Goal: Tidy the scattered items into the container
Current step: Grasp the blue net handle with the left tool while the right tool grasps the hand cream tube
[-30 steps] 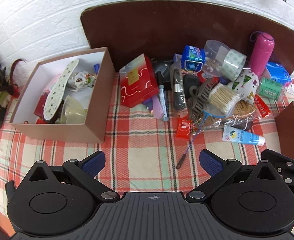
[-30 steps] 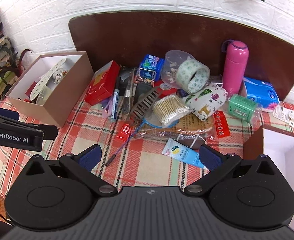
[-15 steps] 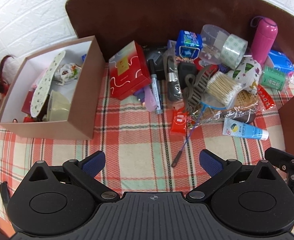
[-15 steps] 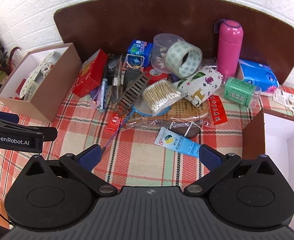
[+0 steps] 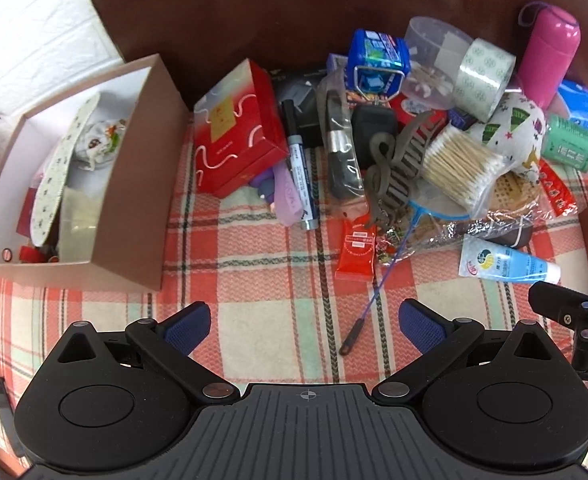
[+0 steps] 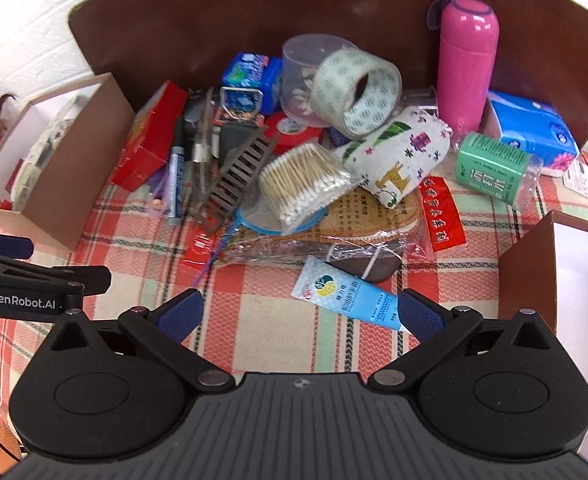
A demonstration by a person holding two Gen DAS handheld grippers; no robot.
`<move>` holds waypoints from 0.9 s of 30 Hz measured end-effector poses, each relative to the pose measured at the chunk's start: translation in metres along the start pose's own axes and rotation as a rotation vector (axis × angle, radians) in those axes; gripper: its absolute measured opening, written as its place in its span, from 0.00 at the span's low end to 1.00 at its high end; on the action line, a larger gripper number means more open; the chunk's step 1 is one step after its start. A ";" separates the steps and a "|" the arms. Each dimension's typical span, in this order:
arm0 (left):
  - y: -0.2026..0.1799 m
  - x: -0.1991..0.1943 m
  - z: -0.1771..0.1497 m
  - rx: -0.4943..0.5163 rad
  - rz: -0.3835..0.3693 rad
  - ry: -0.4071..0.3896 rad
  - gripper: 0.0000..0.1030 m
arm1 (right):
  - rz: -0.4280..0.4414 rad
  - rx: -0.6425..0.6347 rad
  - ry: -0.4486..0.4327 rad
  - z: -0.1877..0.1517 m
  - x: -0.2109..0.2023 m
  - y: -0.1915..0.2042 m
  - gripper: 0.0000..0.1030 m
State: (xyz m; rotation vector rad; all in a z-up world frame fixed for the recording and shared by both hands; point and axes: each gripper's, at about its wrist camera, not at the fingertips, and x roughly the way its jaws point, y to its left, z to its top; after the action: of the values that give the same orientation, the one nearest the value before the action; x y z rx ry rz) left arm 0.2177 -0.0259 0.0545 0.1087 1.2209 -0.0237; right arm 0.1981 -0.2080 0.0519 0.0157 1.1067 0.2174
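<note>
1. Both claws stood wide apart and held nothing: the left gripper (image 5: 302, 322) hovered over bare cloth at lower centre of its view, the right gripper (image 6: 300, 312) likewise in its own.
2. The scattered pile filled the middle and upper right of both views; the box (image 5: 133, 184) sat at the left, already partly filled.
3. The likely step was a first pick. The tube (image 6: 348, 294) lay loose at the pile's front edge, just beside the right claw's right finger, so it looked the easiest target; closing across its narrow width should avoid snagging the plastic bag (image 6: 294, 246) behind it.
4. For the left claw, the red sachet (image 5: 356, 248) and the thin brush (image 5: 368, 300) lay nearest.
5. A second box (image 6: 554, 272) was cut off at the right edge, its contents unseen. Items under the swabs (image 6: 298, 184) and the tape (image 6: 356, 90) were mostly buried.
</note>
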 end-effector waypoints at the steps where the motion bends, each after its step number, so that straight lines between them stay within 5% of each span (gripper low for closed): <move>1: -0.002 0.005 0.001 0.005 -0.001 0.004 1.00 | 0.002 -0.001 0.005 0.000 0.004 -0.002 1.00; 10: -0.024 0.062 -0.002 0.092 -0.020 0.091 1.00 | 0.003 -0.026 0.092 -0.006 0.074 -0.034 1.00; 18: -0.040 0.094 -0.001 0.159 -0.110 0.133 0.89 | -0.028 -0.035 0.174 -0.008 0.120 -0.058 1.00; 27: -0.045 0.116 0.000 0.166 -0.184 0.203 0.65 | -0.048 -0.079 0.219 -0.016 0.129 -0.056 0.90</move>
State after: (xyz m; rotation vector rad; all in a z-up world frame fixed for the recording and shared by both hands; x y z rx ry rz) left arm 0.2543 -0.0664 -0.0570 0.1456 1.4280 -0.2799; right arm 0.2489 -0.2410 -0.0758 -0.1074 1.3141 0.2231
